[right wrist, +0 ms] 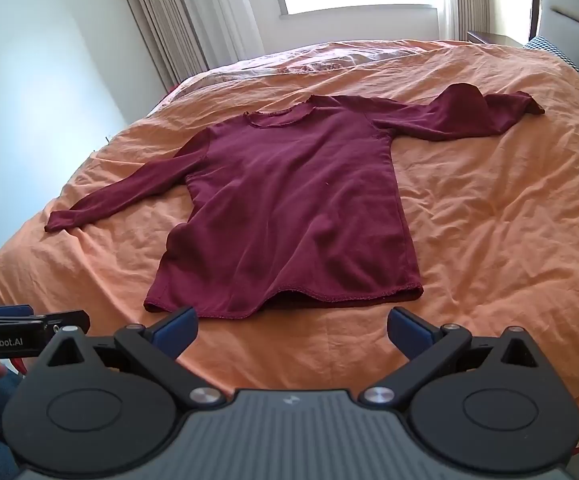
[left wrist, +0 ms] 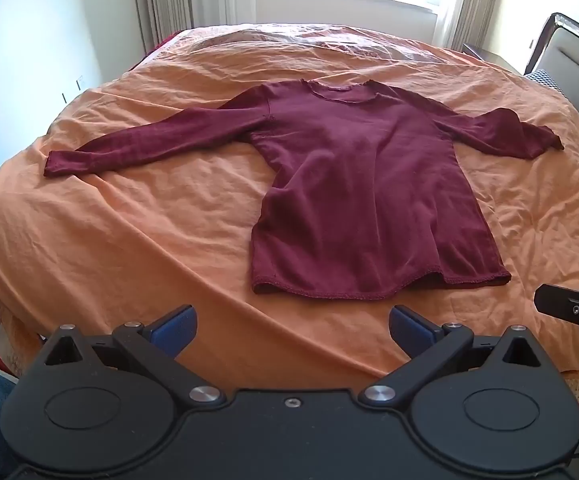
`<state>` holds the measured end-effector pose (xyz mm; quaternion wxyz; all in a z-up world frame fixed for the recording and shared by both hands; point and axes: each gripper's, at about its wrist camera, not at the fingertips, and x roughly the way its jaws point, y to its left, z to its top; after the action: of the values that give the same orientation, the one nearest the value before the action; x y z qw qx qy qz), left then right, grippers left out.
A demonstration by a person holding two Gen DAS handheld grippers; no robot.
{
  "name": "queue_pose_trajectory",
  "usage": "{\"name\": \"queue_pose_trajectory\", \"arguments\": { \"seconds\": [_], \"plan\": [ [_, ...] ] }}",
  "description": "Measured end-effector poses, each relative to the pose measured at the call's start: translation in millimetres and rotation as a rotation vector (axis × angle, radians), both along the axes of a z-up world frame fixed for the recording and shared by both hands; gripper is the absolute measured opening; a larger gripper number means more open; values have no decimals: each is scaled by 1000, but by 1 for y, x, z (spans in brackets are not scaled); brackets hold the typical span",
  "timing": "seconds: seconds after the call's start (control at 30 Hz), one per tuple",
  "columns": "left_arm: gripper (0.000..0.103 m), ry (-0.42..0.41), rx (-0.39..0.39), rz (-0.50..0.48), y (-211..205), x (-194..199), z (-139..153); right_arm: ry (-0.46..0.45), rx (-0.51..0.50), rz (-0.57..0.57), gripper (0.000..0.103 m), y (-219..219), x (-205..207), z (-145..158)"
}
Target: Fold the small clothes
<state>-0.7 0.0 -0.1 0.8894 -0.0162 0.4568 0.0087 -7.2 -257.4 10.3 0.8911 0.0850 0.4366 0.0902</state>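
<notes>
Maroon long-sleeved shirt (left wrist: 353, 184) lay flat on the orange-sheeted bed (left wrist: 129, 232), sleeves out, presumably spread for folding; left hand-held gripper (left wrist: 291, 326) and right hand-held gripper (right wrist: 291, 326) hung released near its hem, grasping nothing, apparently poised to begin.

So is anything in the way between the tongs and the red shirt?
Nothing visible. Both the left tongs and right tongs are open, with only bare orange bedsheet between them and the shirt.

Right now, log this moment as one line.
stage: pre-fold | long-sleeved maroon shirt: flat on orange bedsheet, untouched | left claw: open, empty | right claw: open, empty
</notes>
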Motion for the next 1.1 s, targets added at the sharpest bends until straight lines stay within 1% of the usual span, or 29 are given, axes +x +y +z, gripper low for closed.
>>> {"name": "queue_pose_trajectory", "arguments": {
  "seconds": [0.17,0.5,0.57,1.1],
  "plan": [
    [102,15,-4,7,2,4,-2,8,4,3,103,-4,5,-2],
    [102,13,-4,17,2,5,-3,13,-9,13,103,-6,10,-6],
    [102,11,-6,30,-2,3,-1,15,-8,12,103,-7,11,-6],
    [102,12,-1,30,-1,4,0,23,-6,19,103,-7,14,-6]
  ]
}}
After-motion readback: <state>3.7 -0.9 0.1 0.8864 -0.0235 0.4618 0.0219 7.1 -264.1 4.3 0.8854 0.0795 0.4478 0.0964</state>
